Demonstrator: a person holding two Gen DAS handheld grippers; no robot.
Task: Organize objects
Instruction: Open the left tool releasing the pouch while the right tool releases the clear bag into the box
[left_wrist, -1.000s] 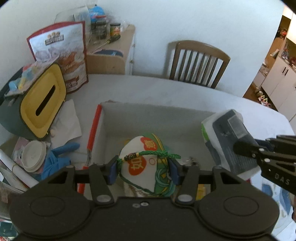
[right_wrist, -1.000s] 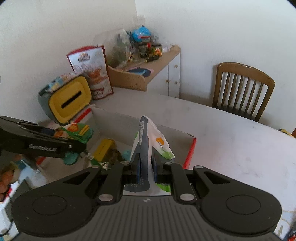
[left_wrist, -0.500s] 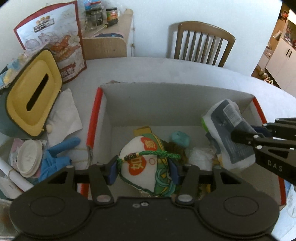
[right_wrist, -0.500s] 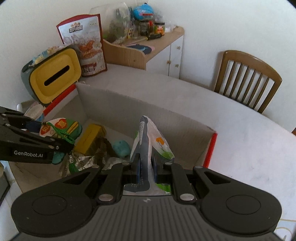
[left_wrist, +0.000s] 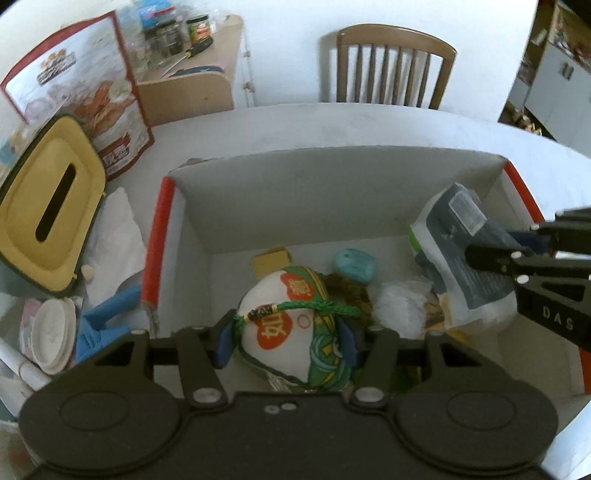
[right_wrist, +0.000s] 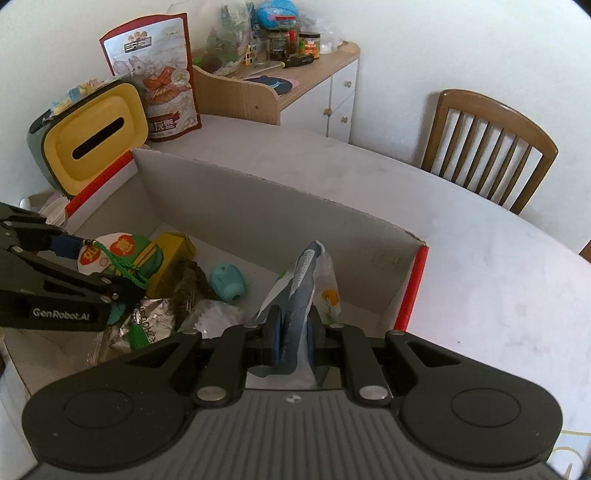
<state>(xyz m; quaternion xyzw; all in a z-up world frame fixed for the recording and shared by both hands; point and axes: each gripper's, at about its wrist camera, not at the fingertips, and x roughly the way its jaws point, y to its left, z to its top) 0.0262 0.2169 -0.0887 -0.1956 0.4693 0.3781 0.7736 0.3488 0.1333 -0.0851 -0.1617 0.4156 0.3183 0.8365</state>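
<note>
Compared with the earlier frame, both grippers are lower and now inside the cardboard box.

In the left wrist view, the left gripper grasps the embroidered pouch at lower centre, above a teal object and a crumpled plastic. The right gripper enters from the right edge.

In the right wrist view, the right gripper has its jaws clenched on the flat grey packet, which stands upright near the box's right wall, at centre. The bench is behind.

If it is released like this, I think the packet may tip over, and the pouch's green cord may catch on a jaw.
</note>
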